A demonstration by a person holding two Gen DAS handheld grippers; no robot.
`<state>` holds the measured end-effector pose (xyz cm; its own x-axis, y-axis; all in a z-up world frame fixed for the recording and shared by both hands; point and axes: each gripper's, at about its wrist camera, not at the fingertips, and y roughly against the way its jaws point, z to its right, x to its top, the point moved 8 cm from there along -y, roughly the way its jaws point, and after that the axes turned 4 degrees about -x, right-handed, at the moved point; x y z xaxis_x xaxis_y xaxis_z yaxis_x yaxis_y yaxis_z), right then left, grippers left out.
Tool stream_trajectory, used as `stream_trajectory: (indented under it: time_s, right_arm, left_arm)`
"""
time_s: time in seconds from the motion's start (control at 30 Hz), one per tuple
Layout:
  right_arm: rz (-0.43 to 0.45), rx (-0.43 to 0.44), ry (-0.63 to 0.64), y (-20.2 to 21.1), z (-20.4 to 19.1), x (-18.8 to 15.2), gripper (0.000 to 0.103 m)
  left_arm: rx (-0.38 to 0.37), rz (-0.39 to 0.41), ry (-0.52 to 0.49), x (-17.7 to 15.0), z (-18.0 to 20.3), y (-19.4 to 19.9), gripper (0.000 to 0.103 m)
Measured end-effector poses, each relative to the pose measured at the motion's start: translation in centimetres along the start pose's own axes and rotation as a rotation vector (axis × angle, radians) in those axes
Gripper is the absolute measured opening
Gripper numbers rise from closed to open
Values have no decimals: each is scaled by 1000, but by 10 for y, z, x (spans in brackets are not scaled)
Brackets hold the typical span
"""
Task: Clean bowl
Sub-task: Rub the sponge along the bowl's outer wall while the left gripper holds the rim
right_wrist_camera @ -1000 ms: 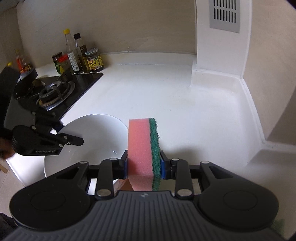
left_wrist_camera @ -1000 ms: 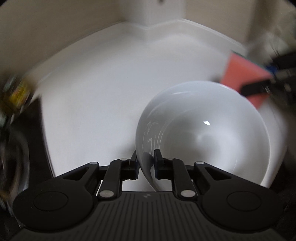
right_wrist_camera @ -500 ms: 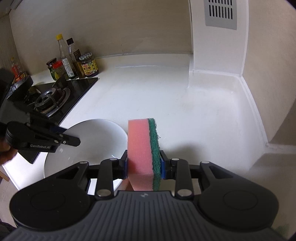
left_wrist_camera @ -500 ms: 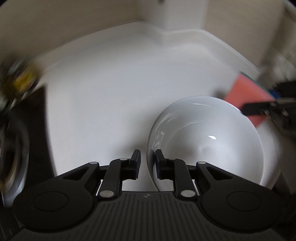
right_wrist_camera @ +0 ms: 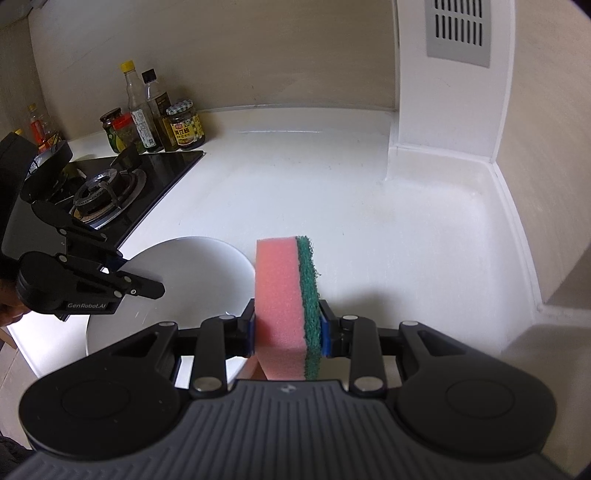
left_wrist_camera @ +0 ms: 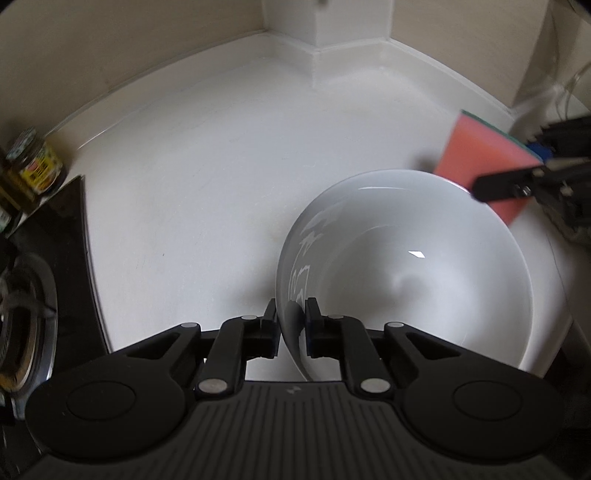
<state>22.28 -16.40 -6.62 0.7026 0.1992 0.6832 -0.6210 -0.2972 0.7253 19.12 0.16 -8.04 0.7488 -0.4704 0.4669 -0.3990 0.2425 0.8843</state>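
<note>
White "GenRobot.AI" marks the left claw [right_wrist_camera: 147, 288] gripping bowl [right_wrist_camera: 199, 280].

bowl [left_wrist_camera: 424, 258]: 1 | sponge [right_wrist_camera: 286, 310]: 1 | hand-held grippers [left_wrist_camera: 290, 325]: 2 | burner [right_wrist_camera: 101, 194]: 1

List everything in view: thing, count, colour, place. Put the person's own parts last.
bowl: one, white, on the counter, rim pinched.
sponge: one, pink with green scrub side, beside the bowl.
counter: one, white.
gas stove: one, black, left of the counter.
bottles and jars: several, mixed colours, behind the stove.
vent grille: one, grey, on the wall column.
left gripper: black, shut on the bowl.
right gripper: black, shut on the sponge.
</note>
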Motion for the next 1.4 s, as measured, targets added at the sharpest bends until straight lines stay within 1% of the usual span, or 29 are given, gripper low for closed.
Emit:
stream_trajectory:
  time_s: [0.13, 0.33, 0.67, 0.9, 1.0, 1.13, 1.4]
  right_arm:
    - [-4, 14, 36, -2, 2, 2, 27]
    - [-9, 31, 71, -7, 6, 8, 27]
    - [-21, 42, 113, -14, 9, 18, 27]
    - [-30, 55, 154, -24, 4, 28, 27]
    - [-34, 58, 165, -26, 2, 30, 27]
    - [-36, 51, 162, -22, 1, 28, 27]
    - [-39, 44, 124, -10, 2, 15, 27]
  left_arm:
    - [-19, -13, -71, 10, 2, -7, 13]
    - [-32, -21, -165, 16, 6, -8, 15]
    - [-81, -27, -273, 23, 10, -11, 15]
    - [-103, -22, -309, 19, 10, -5, 16]
    - [-102, -17, -297, 18, 9, -4, 16]
    - [-93, -16, -278, 17, 10, -3, 16]
    - [-80, -12, -276, 13, 16, 1, 18]
